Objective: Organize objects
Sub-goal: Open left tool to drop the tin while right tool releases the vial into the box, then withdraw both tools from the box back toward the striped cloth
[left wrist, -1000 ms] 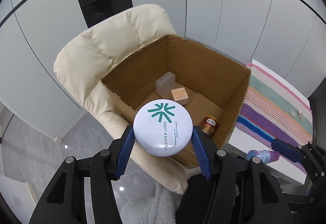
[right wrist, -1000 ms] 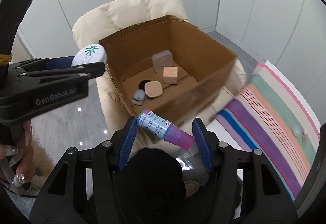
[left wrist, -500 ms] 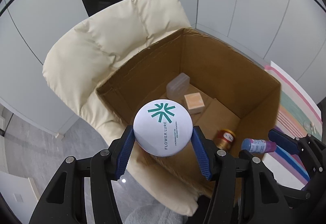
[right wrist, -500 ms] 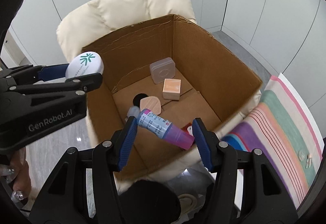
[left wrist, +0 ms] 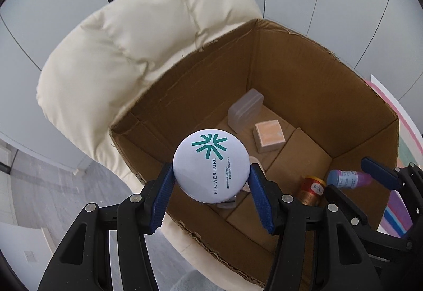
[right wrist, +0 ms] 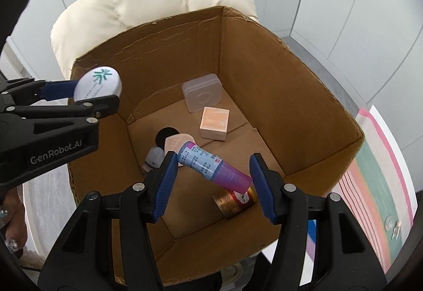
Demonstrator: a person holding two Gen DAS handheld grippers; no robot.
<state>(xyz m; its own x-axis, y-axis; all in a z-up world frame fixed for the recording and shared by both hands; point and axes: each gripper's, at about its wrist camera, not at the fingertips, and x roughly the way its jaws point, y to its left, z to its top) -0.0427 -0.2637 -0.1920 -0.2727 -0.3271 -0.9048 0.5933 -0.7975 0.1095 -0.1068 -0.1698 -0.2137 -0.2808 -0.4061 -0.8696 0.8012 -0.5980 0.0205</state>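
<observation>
My left gripper [left wrist: 211,182] is shut on a round white powder compact [left wrist: 211,168] with a teal logo, held over the near left rim of an open cardboard box [left wrist: 304,74]. The compact also shows in the right wrist view [right wrist: 98,84]. My right gripper [right wrist: 211,174] is shut on a blue and purple bottle [right wrist: 212,164], held tilted above the box floor [right wrist: 185,201]; the bottle also shows in the left wrist view [left wrist: 346,178].
Inside the box lie a clear plastic case [right wrist: 202,95], a peach cube box [right wrist: 214,123], a gold can [right wrist: 235,201], a beige puff [right wrist: 175,142] and a small grey cap [right wrist: 154,156]. The box sits on a cream padded chair [left wrist: 127,53]. A striped cloth [right wrist: 375,180] lies to the right.
Both grippers have moved forward and over the box with their objects still held. The bottle now hangs inside the box opening and the compact is above its near left rim.
</observation>
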